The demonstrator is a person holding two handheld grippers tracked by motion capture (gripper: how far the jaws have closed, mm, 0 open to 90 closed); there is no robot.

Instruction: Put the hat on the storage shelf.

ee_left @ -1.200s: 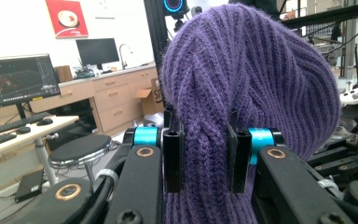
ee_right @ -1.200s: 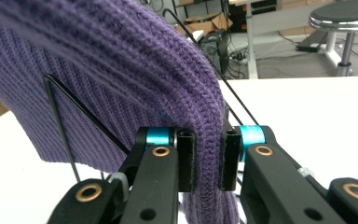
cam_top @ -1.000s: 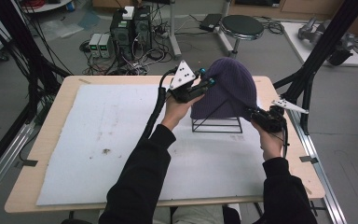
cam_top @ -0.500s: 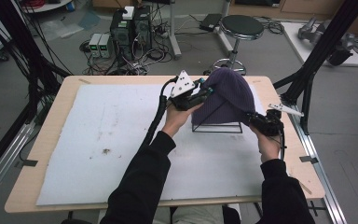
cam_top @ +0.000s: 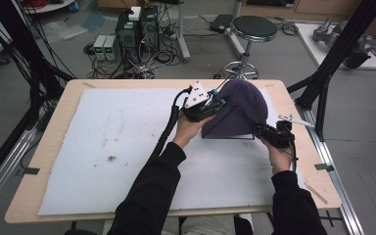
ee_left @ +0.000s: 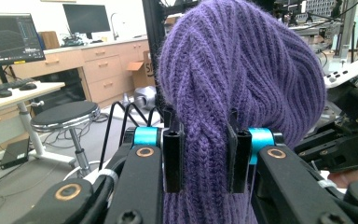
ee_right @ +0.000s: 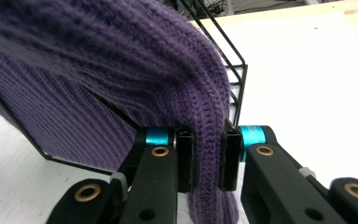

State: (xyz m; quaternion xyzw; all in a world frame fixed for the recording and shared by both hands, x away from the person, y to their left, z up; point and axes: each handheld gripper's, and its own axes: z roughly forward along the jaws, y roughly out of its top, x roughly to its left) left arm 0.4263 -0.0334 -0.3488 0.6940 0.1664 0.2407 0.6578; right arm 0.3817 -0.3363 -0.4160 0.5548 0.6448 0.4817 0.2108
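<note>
A purple knitted beanie is draped over a black wire frame on the right half of the table. My left gripper is shut on the beanie's left side; a thick fold of the knit is pinched between its jaws. My right gripper is shut on the beanie's lower right edge, close to the white mat. The wire frame shows under the cloth, and both hands hold the beanie from opposite sides.
A white foam mat covers most of the wooden table. Black frame posts stand at the table's right edge. A stool and computer boxes sit on the floor beyond the far edge.
The beanie has come lower and tilted to the right over the frame. My left gripper moved right and slightly down with it; my right gripper dropped a little toward the mat.
</note>
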